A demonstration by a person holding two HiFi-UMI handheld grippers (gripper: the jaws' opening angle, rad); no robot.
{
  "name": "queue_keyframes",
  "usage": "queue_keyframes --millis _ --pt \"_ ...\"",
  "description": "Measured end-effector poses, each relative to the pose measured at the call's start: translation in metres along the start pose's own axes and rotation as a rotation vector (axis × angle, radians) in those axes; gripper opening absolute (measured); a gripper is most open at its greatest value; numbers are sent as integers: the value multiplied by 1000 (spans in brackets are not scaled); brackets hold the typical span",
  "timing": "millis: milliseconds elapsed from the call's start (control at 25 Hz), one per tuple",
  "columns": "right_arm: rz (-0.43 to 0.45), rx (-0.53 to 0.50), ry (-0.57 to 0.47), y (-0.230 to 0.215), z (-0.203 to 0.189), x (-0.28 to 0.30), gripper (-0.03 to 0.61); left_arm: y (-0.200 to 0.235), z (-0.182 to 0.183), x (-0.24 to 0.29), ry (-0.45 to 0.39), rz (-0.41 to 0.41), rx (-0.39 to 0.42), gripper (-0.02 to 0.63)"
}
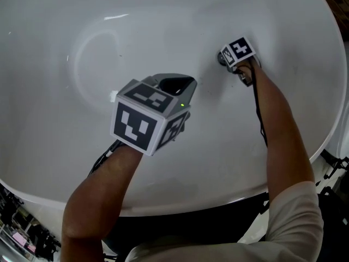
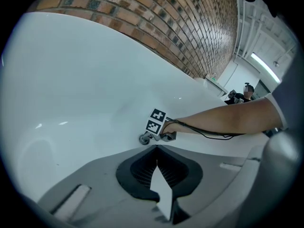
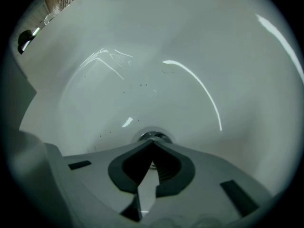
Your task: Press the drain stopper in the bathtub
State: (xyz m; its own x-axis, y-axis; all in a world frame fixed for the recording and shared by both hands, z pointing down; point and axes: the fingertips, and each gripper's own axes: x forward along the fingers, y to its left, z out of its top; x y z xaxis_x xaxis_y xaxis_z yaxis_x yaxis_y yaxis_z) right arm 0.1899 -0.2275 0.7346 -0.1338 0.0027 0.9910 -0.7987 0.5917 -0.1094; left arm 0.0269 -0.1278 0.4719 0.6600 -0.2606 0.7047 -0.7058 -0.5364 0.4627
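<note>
At the tub (image 1: 65, 31) bottom sat the stopper (image 3: 155, 137). We held the right claw (image 3: 153, 146) closed, tips together at the stopper's near edge, gripping nothing. Our left claw (image 2: 156, 148) was likewise closed and empty, above the tub floor, well apart from the stopper.

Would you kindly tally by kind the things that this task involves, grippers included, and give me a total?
bathtub: 1
drain stopper: 1
grippers: 2 (left gripper, right gripper)
Total: 4
</note>
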Motion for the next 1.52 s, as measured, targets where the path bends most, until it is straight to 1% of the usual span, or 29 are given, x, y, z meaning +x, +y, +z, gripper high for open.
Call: queue_keyframes --millis 240,440,600,720,800,960,1240,1400,1520 --pt "-43 -4 45 -1 -3 7 17 1 1 -1 -5 5 -10 6" --pt "-30 25 23 -2 -2 9 17 -1 1 -1 -6 -1 -7 6" --pt "-46 -9 19 -1 -2 10 17 -1 0 -2 -5 -1 -9 6" --pt "-39 7 11 -1 -2 10 17 -1 0 -1 -1 1 -2 6" --pt "-31 8 20 -2 -3 10 17 0 -1 0 1 5 -2 6" --pt "-32 -39 54 1 -4 8 17 3 -1 0 1 13 -7 6" --pt "-33 -24 68 2 -7 8 12 3 -1 -1 -2 12 -10 6" --pt "-36 -30 72 3 -9 8 13 3 0 0 -1 11 -11 6" --pt "-48 -55 67 2 -8 8 17 2 0 1 -2 8 -15 6"
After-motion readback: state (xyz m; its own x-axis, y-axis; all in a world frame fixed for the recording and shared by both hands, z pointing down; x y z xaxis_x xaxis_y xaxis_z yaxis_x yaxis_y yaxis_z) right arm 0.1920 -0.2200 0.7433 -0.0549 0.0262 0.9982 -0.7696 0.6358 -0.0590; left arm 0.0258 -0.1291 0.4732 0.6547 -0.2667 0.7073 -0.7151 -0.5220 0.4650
